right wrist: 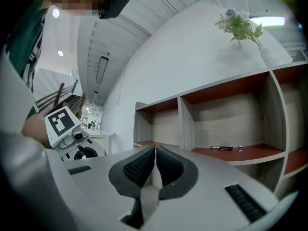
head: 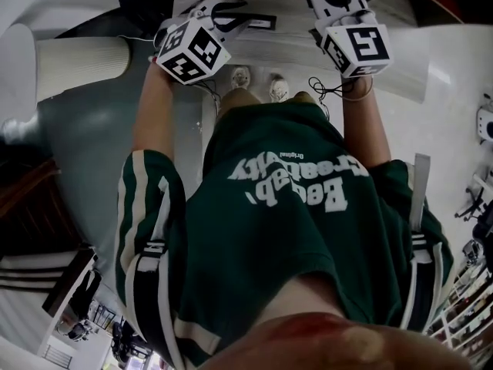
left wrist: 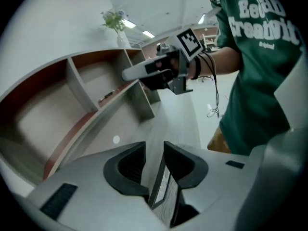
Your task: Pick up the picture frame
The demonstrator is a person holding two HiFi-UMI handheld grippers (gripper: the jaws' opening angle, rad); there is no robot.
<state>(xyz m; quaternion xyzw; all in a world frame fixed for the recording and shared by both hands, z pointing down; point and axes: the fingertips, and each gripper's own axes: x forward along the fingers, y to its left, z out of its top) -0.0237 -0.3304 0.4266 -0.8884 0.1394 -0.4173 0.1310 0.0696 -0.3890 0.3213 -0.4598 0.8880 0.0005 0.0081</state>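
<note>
Dark green T-shirt [head: 300, 230], white lettering [head: 296, 179]; sleeves [head: 146, 206] banded cream and black. Tan trousers [head: 243, 99], white shoes [head: 279, 89]. Left tool [left wrist: 154, 165], right tool [right wrist: 155, 165]: pale grey shells, black pads [left wrist: 130, 170], marker cubes [head: 192, 50].

1. The dark green T-shirt [head: 293, 183] carries big white lettering across the chest. In the head view it is upside down, and it reads roughly "Beelab Creativity"
2. In the left gripper view the same lettering is upright, with the ends of both words cut off at the shirt's edges
3. Small white print just under it says "Original"
4. The left marker cube [head: 190, 50] and the right marker cube [head: 357, 48] bear black-and-white square code patterns
</note>
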